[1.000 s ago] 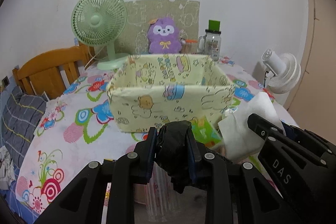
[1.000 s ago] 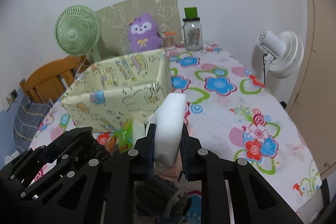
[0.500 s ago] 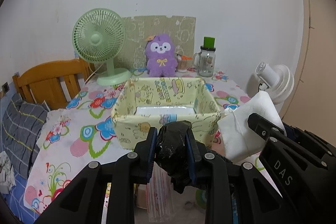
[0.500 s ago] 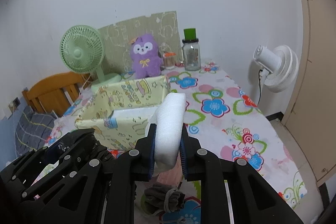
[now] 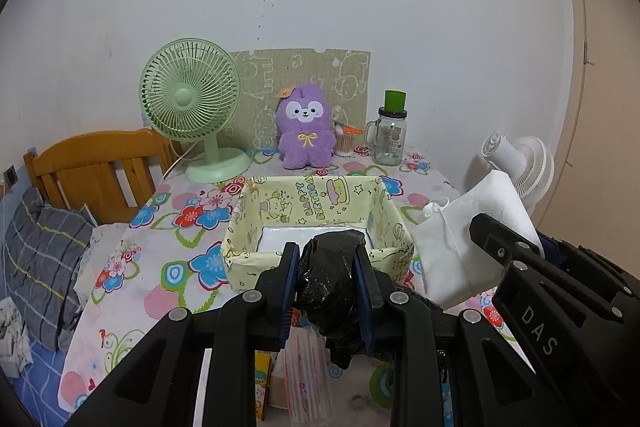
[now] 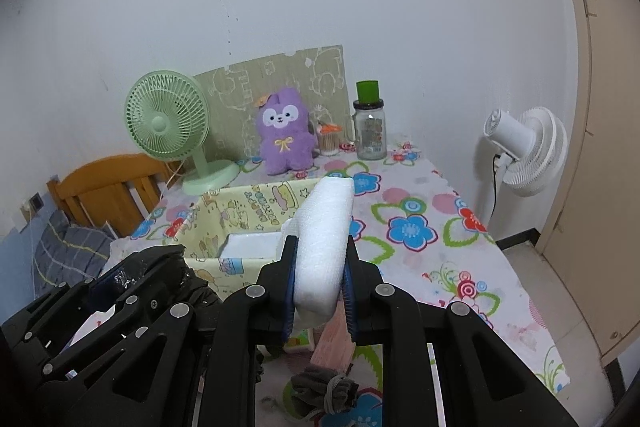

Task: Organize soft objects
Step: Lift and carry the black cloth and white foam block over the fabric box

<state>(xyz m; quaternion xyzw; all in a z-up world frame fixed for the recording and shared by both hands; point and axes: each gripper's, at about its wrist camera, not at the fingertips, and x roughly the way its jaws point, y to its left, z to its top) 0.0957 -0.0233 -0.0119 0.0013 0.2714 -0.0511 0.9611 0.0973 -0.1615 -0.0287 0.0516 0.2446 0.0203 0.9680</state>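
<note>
Left grip: my left gripper (image 5: 326, 281) pinches a crumpled black plastic bag (image 5: 330, 279), glossy and wrinkled.
Right grip: my right gripper (image 6: 320, 277) clamps a white foam pad (image 6: 324, 239).
Place: both hang near the yellow cartoon box (image 5: 316, 227).
Change: I now see down into the box, onto its white bottom.
Room: floral tablecloth (image 6: 420, 227); far off, green fan (image 5: 190, 107), purple plush (image 5: 306, 127).

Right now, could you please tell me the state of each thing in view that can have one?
Left hand-held gripper: shut on the black plastic bag, lifted above the table.
Right hand-held gripper: shut on the white foam pad.
Yellow fabric box: open-topped, something white lying flat inside.
Green fan: upright, blades not blurred.
Glass jar: upright, green lid on.
Purple plush toy: sitting upright.
</note>
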